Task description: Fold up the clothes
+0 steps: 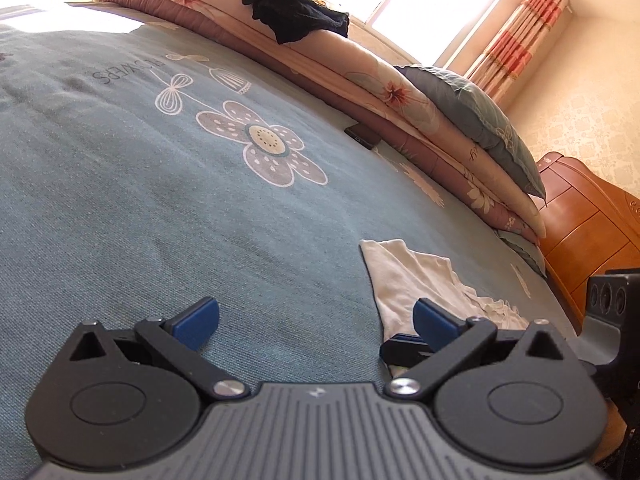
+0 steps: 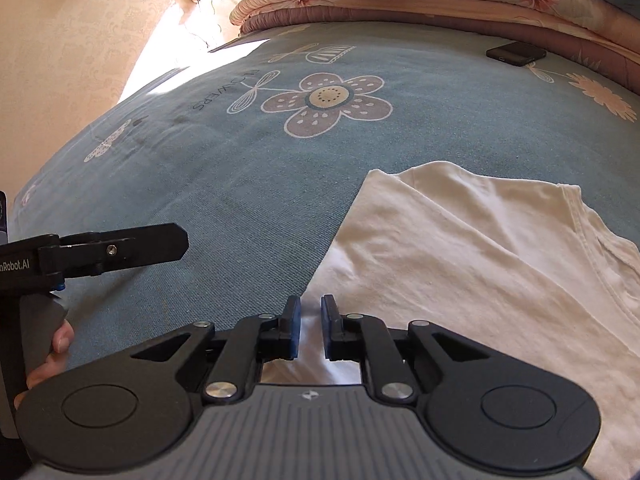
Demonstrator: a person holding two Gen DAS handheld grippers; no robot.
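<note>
White cotton is what we are working: a T-shirt lies flat on the blue flowered bedsheet, towards the bed's near edge, its neckline off to the right in the right wrist view and one straight folded edge running away from us.

Our right gripper hangs over the near part of the shirt with its jaws only a narrow gap apart. We see cloth below that gap, not pinched in it, so we judge it has nothing in hold. Our left gripper stands with its jaws spread wide and empty over bare sheet, just beside the shirt's left edge; the right wrist view shows it level and clear of the cloth, with fingers of the person's hand on its handle.

We judge one fold is laid and the shirt has been let go. The next move calls for fresh grips on the near hem or a side edge, both pads biting through all layers, then a level carry so the fold stays square. The black garment on the quilts at the far edge waits, and the phone lies clear.
</note>
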